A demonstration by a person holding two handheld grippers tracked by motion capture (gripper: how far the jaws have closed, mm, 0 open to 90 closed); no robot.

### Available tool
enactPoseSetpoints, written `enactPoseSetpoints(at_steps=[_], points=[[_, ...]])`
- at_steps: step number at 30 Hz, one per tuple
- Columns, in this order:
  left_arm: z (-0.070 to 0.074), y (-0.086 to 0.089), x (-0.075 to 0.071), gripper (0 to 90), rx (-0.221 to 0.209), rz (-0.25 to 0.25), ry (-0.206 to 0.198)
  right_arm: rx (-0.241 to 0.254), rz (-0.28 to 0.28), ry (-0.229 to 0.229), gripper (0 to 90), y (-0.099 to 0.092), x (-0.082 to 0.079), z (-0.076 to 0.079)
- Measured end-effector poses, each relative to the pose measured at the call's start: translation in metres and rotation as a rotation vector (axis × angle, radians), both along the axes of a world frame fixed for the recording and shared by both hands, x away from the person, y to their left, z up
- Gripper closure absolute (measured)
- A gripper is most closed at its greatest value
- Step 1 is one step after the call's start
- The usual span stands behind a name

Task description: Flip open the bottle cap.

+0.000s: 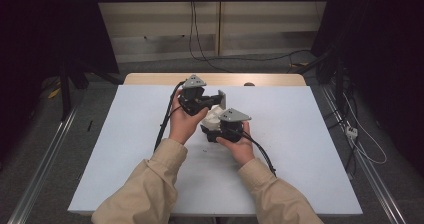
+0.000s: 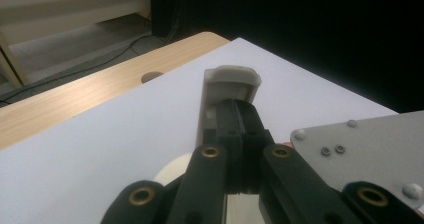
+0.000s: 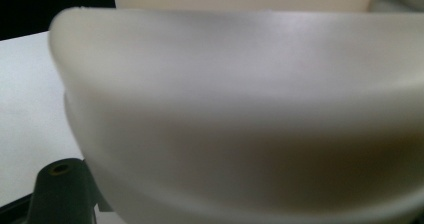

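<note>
A: Any writing on that white plastic piece [image 1: 214,115]?
B: None readable. It sits mid-worktop [image 1: 300,134]; the left gripper [image 1: 212,102], at its 11 o'clock, and the right gripper [image 1: 212,129], at 6, are both clenched on it.

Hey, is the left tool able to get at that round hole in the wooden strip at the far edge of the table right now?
Probably not as things stand: the left tool is shut against a white plastic piece. The hole itself lies uncovered, with bare white sheet between, so the path looks free once the piece is let go.

Wooden table [image 1: 150,78], grey floor [image 1: 45,134]
</note>
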State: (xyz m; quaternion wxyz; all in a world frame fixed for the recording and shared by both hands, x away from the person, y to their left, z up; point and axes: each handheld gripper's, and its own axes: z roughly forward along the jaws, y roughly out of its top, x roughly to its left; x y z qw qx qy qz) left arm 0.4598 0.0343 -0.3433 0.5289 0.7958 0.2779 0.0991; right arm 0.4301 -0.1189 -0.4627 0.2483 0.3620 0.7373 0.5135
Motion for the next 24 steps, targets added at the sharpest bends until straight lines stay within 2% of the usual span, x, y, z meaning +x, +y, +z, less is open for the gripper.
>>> enactPoseSetpoints(at_steps=[24], points=[[0.0033, -0.0083, 0.0064, 90.0, 0.009, -0.010, 0.004, -0.001, 0.000, 0.000, 18.7, 0.0001, 0.0000, -0.0001]])
